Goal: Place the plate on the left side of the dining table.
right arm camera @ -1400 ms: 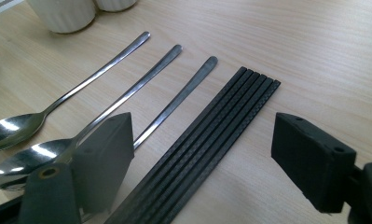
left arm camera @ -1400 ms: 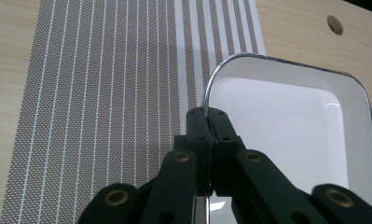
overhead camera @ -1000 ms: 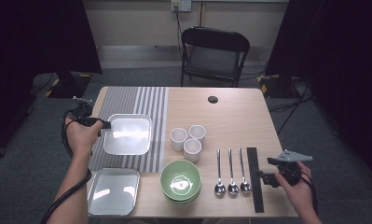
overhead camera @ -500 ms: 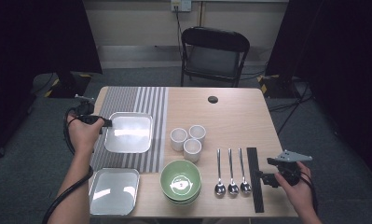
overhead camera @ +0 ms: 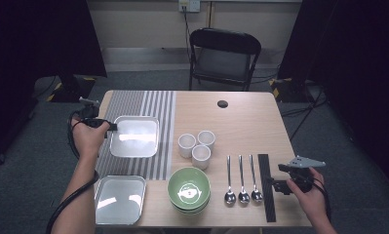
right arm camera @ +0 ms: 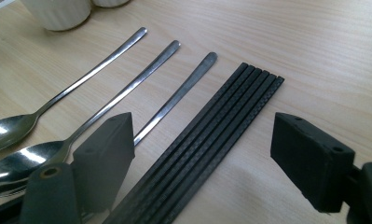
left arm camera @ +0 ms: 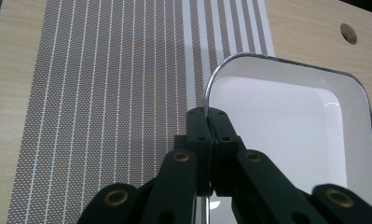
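A shiny rectangular tray [overhead camera: 133, 136] lies on the striped mat [overhead camera: 153, 105] at the table's left. My left gripper [overhead camera: 107, 126] is shut on the rim of its left side. In the left gripper view the black jaws [left arm camera: 208, 117] pinch the thin metal rim of the tray [left arm camera: 291, 130], which looks white inside. At the right front, my right gripper [overhead camera: 277, 178] stands open beside a strip of black chopsticks [overhead camera: 266, 185]. In the right gripper view its jaws [right arm camera: 204, 149] straddle the chopsticks [right arm camera: 207, 140] without touching them.
A second tray [overhead camera: 120, 199] lies at the front left. Stacked green bowls [overhead camera: 189, 189] sit at the front centre, three white cups [overhead camera: 197, 145] behind them. Three spoons [overhead camera: 241, 178] lie left of the chopsticks. A dark round spot [overhead camera: 223, 104] marks the far tabletop; a folding chair [overhead camera: 223, 58] stands beyond.
The left hand, with the tray rim in its jaws, has edged slightly toward the far side of the table. The right hand has kept still.
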